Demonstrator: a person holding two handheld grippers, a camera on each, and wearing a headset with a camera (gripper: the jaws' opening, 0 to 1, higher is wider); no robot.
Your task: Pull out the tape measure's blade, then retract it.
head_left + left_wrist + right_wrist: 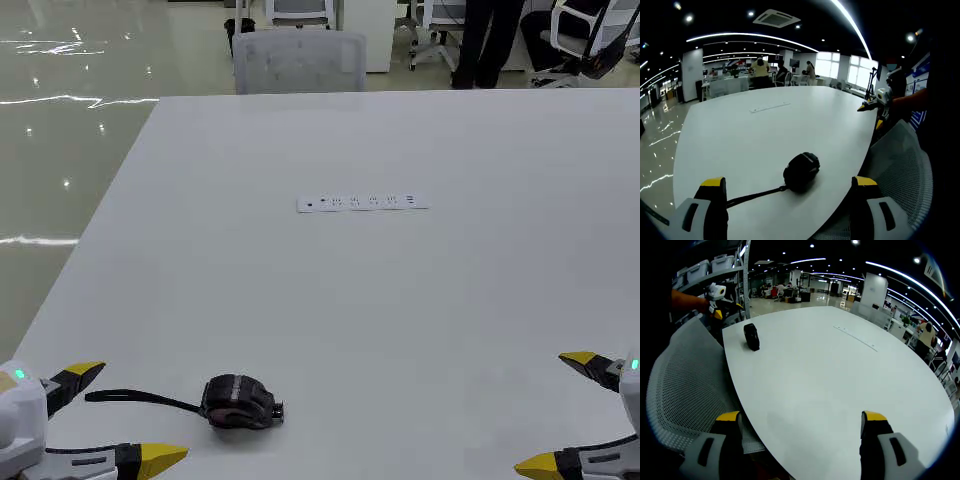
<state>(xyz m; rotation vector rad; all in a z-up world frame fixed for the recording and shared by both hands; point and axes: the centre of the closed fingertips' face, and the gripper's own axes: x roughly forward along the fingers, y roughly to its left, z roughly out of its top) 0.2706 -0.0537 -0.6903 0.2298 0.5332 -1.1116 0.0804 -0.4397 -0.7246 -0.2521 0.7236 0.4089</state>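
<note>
Found the tape measure (240,401), dark-cased with no blade drawn out, on the white surface (420,300), close to the near edge. Noted its wrist strap (140,399) trailing from the case toward the left gripper (140,412). Placed that gripper just beside the tape measure on the strap side, jaws spread wide and gripping nothing. In the left gripper view, saw the case straight ahead between the two jaw tips. Placed the right gripper (540,411) well apart from the tape measure, off its other end, jaws likewise wide and empty. Read the case's long axis as running from one gripper toward the other, with a small tab opposite the strap, probably the blade hook. Judged the left gripper nearer for steadying the case, the right better placed for drawing the blade. Logged a power strip (362,202) well beyond the tape measure.
</note>
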